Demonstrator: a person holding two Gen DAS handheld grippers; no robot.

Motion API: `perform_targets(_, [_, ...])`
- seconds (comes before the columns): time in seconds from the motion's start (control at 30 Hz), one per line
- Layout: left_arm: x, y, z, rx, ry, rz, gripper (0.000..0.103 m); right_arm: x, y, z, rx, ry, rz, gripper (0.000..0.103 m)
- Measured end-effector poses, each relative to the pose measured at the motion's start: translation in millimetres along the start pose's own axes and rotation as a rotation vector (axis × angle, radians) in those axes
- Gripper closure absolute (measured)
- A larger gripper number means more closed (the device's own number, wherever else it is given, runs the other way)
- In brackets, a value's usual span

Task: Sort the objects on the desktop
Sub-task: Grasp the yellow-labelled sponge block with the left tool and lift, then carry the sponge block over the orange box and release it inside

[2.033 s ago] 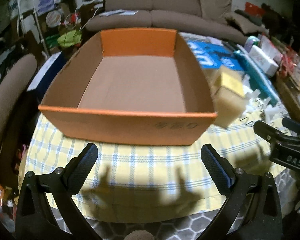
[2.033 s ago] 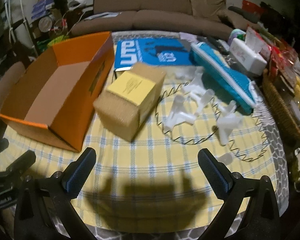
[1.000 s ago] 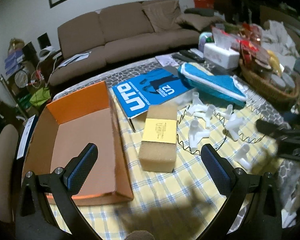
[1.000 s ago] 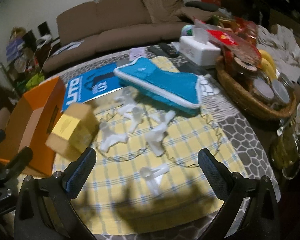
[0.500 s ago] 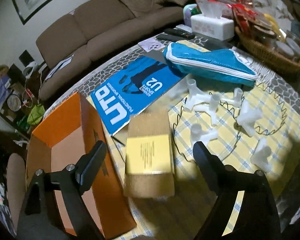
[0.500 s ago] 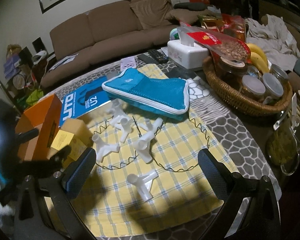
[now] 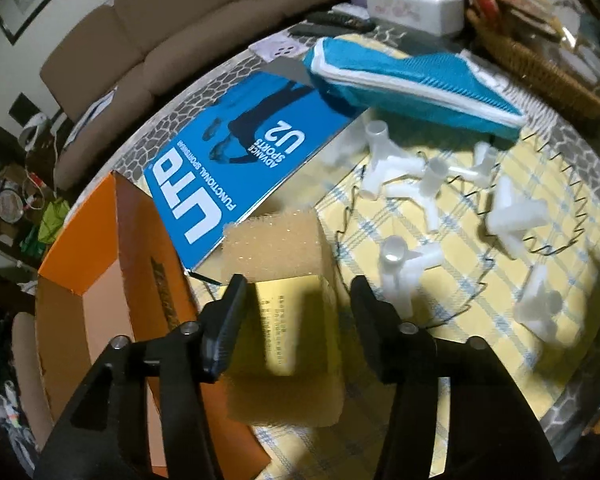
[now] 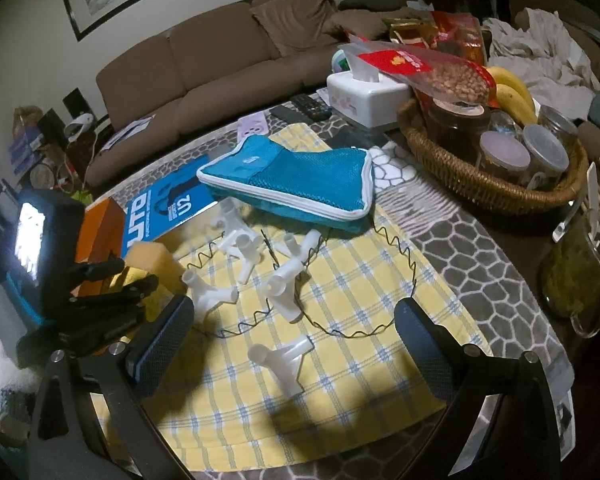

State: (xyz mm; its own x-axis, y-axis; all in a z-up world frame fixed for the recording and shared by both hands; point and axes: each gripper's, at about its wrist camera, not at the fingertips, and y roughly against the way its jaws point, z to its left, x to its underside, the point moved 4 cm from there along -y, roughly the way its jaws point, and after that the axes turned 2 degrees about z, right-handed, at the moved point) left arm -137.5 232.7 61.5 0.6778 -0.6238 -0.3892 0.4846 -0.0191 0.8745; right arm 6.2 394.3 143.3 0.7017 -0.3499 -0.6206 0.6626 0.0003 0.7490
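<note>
The left gripper (image 7: 296,304) points steeply down over a yellow sponge block (image 7: 284,320) that lies on the checked cloth (image 7: 440,216) of the worktop. Its jaws are closing, with the block between them: the left finger looks to sit against the block's side, while a narrow gap shows at the right finger, so the pads do not yet press it from both sides. The block lies just beside the open orange box (image 7: 112,288), on the box's right in the left wrist view, and its far end touches or nearly touches the edge of a blue booklet (image 7: 236,152).

To the right of the block, several white plastic pipe connectors (image 7: 404,268) lie scattered inside and around a loop of thin black wire (image 7: 500,252). Beyond them a blue mesh pouch (image 7: 400,76) rests on the cloth.

The right gripper (image 8: 292,320) hangs wide open above the cloth, holding nothing; one white connector (image 8: 280,360) lies on the cloth between its fingers and below them. A wicker basket (image 8: 480,176) of jars stands well apart, at the right.
</note>
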Motion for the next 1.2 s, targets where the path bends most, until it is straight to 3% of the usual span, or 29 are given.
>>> perform_targets(0.17, [-3,-8,-2,-0.022,-0.009,0.023,0.035,2,-2,3,-0.001,0.009,0.01,0.002])
perform_targets(0.37, [-10,-5,4,-0.084,-0.001,-0.02,0.018,4,-6,7,0.0,0.025,0.02,0.002])
perform_targets(0.5, [-7,-19,1,-0.056,-0.028,0.036,0.021,5,-8,9,0.0,0.032,0.025,0.002])
perform_targets(0.6, [-4,-28,1,-0.081,-0.039,0.054,0.041,4,-8,10,0.0,0.032,0.026,0.002])
perform_targets(0.77, [-3,-23,12,-0.057,0.001,0.038,0.042,6,-12,10,0.001,0.032,0.039,0.003])
perform_targets(1.03, [-5,38,39,0.0,0.091,-0.067,0.042,10,-19,17,-0.041,0.025,0.059,0.006])
perform_targets(1.2, [6,87,75,0.02,0.155,-0.137,0.042,9,-13,40,-0.123,0.042,0.032,0.006])
